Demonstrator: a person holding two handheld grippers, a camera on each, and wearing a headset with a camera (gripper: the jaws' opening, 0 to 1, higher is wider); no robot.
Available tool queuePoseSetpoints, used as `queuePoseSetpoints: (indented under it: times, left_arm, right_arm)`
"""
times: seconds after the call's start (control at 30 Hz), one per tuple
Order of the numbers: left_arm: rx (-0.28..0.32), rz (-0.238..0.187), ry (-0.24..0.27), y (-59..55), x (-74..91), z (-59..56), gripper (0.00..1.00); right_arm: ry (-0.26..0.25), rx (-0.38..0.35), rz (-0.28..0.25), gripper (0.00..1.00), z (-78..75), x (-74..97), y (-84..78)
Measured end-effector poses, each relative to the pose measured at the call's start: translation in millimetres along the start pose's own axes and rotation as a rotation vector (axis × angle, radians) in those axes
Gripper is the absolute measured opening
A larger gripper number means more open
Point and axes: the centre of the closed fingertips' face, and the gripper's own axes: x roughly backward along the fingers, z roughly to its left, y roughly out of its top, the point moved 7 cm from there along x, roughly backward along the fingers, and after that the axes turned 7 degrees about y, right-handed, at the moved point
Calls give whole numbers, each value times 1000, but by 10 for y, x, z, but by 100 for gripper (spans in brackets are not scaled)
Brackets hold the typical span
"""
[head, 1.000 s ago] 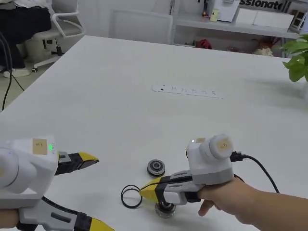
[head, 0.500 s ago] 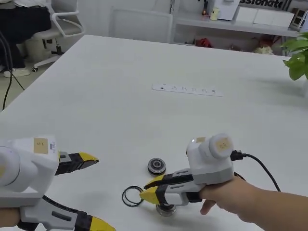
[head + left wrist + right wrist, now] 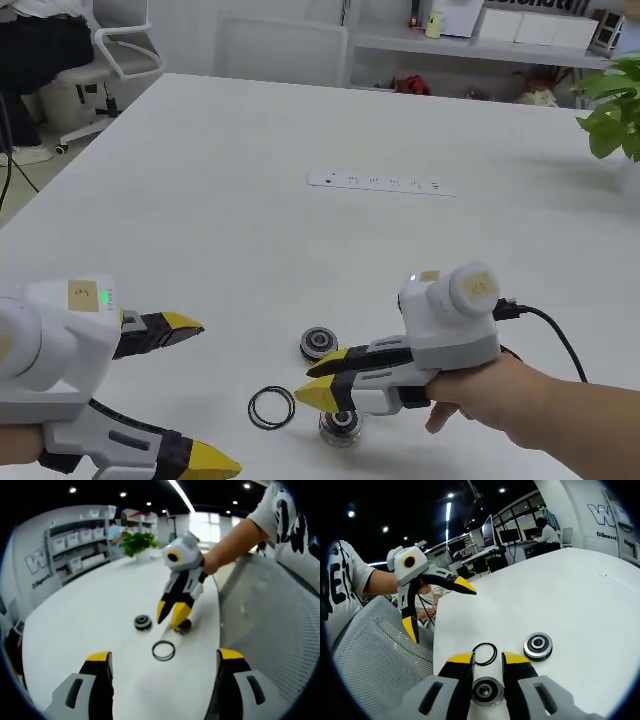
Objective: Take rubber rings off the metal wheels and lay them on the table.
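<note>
A loose black rubber ring point(image 3: 272, 407) point(image 3: 163, 650) point(image 3: 484, 653) lies flat on the white table point(image 3: 250, 220). Just right of it sits a metal wheel point(image 3: 340, 425) point(image 3: 486, 690) point(image 3: 183, 626), with my right gripper point(image 3: 314, 381) point(image 3: 488, 658) hovering over it, jaws a small way apart and holding nothing. The wheel shows through the gap between those jaws. A second wheel point(image 3: 320, 343) point(image 3: 142, 622) point(image 3: 537, 646) with a dark rim rests a little farther back. My left gripper point(image 3: 200, 393) point(image 3: 162, 656) is wide open at the near left, pointing at the ring.
A white power strip point(image 3: 372, 183) lies mid-table. A green plant point(image 3: 610, 110) stands at the far right edge, and a chair point(image 3: 125, 45) and shelves are behind the table. A black cable point(image 3: 545, 330) trails from the right gripper.
The right gripper's tips were together touching the ring; they have parted and drawn slightly right, leaving the ring free on the table. The left gripper has stayed open.
</note>
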Motion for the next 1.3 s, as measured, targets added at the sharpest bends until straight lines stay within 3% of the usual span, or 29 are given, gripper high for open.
queuePoseSetpoints:
  times: [0.7,1.3]
  left_arm:
    - [-13,-17,-6,246,-184,170,80]
    - [-1,-16,-18,313,-348,302,73]
  right_arm:
    - [-89,14,-53,22,-142,423,54]
    - [-135,37,-52,27,-292,501,95]
